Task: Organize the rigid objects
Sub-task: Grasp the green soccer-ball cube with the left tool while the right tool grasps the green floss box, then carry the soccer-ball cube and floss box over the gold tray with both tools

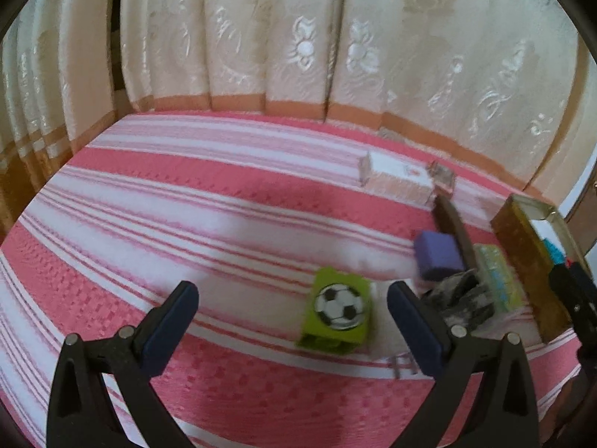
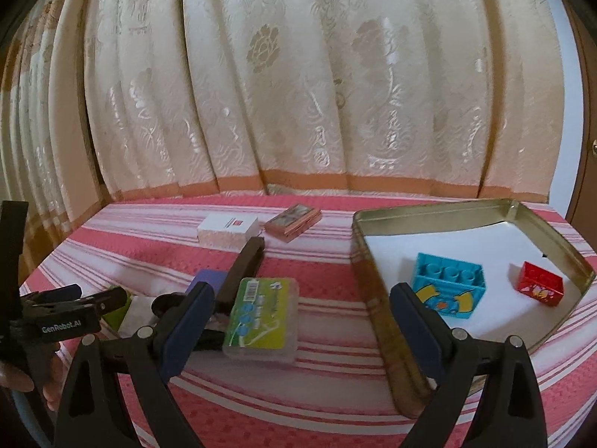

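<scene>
Left gripper [image 1: 293,308]: I see its jaws spread wide, holding nothing.
Right gripper [image 2: 300,308]: jaws likewise apart and empty.
Green football block [image 1: 337,311]: dead ahead of my left tool, between the fingertips' line, resting on the striped cloth [image 1: 224,224].
Nearer hand: left, I judge.
Tin tray [image 2: 373,261]: off to my right tool's front-right, holding a blue block [image 2: 447,287] and a red block [image 2: 540,283].

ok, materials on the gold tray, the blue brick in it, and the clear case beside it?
Tray: looks like thin metal, gold-toned and glossy; its inner walls mirror the light. The white floor may be a paper liner, can't tell.
Blue brick: moulded plastic, smooth, with studs on top and a printed side.
Clear case: translucent, probably plastic, with a green printed card showing through.
</scene>
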Demonstrator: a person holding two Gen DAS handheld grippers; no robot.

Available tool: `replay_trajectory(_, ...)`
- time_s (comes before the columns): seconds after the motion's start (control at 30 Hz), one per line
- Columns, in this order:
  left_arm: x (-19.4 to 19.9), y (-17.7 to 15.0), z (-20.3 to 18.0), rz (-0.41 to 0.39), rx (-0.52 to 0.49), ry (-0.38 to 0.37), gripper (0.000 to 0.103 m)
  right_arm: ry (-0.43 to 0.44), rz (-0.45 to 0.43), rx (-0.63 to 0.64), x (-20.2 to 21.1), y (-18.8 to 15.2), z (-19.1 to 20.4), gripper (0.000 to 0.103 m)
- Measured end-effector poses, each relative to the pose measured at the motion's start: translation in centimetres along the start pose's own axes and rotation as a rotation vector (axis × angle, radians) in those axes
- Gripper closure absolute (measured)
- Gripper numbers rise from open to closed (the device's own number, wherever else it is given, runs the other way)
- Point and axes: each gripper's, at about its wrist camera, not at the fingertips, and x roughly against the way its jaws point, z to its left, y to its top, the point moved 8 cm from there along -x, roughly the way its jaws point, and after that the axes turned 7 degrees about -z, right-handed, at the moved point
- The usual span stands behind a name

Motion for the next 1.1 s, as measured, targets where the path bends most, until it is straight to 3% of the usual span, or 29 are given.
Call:
replay_trajectory(0.13,-1.2,-0.8,1.4,0.073,0.054,0.029,0.006,0.008,0.007,-0.011,0.0,-0.1,-0.1,0.006)
replay_trajectory(0.27,-1.4,-1.0,1.5,0.081,0.05,0.047,0.008,0.011,0.022,-0.022,-0.2,-0.2,-0.2,0.006)
replay_trajectory(0.5,-1.1,-0.8,1.2,0.064,0.03,0.036,0.052,0.023,0.06,-0.014,-0.6,-0.6,0.2,0.007)
replay_trajectory(0.6,-1.1,-0.8,1.1,0.059,0.039,0.017,0.072,0.033,0.09,-0.018,-1.0,-0.9,0.3,0.023)
replay_trajectory(0.73,-1.0,-0.7,1.2,0.051,0.076,-0.02,0.073,0.039,0.137,-0.017,-1.6,-1.5,0.4,0.035)
replay_trajectory(0.9,0.0,0.2,1.2,-0.024,0.11,-0.034,0.073,0.042,0.165,0.011,-2.1,-1.9,1.1,0.035)
replay_trajectory(1.1,1.9,2.0,1.5,-0.15,0.076,0.024,0.073,0.056,0.22,0.045,-3.1,-2.6,2.4,0.035)
